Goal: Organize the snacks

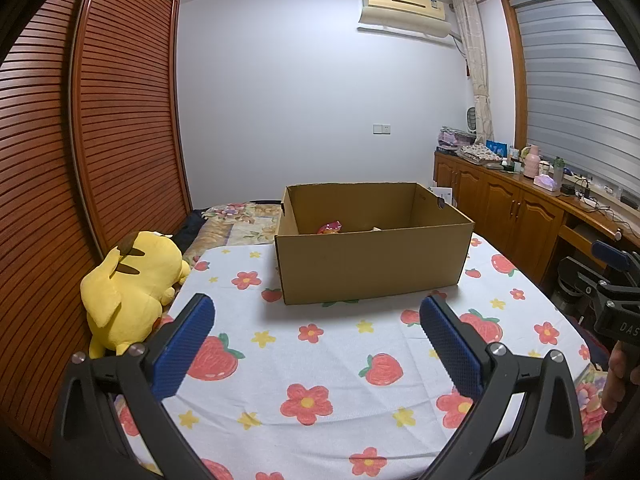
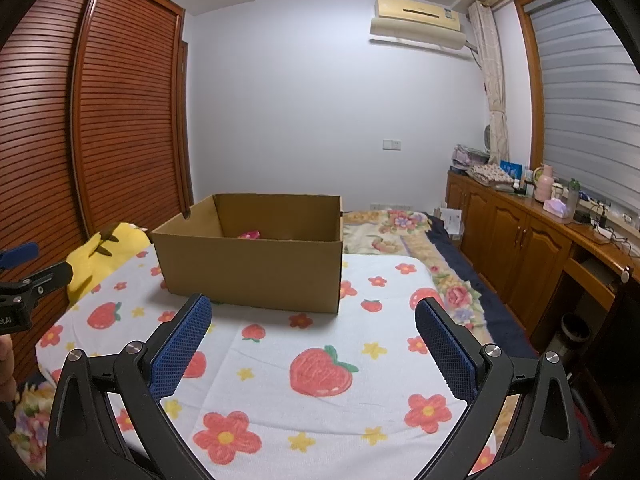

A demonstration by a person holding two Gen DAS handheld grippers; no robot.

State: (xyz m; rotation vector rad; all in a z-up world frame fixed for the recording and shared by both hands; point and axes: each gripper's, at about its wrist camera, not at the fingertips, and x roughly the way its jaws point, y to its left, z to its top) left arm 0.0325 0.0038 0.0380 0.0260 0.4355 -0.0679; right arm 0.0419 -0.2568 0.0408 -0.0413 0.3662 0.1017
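An open cardboard box (image 1: 372,268) stands at the far side of the strawberry-print cloth (image 1: 320,360); it also shows in the right wrist view (image 2: 256,276). A pink and red snack packet (image 1: 330,227) lies inside on the box floor, seen too in the right wrist view (image 2: 249,235). My left gripper (image 1: 316,312) is open and empty, hovering over the cloth short of the box. My right gripper (image 2: 312,316) is open and empty, also over the cloth before the box. The right gripper shows at the left view's right edge (image 1: 616,280).
A yellow plush toy (image 1: 132,292) lies at the cloth's left edge beside a slatted wooden wardrobe (image 1: 80,160). A wooden cabinet (image 2: 520,248) with bottles and clutter runs along the right wall. A floral blanket (image 2: 400,232) lies behind the box.
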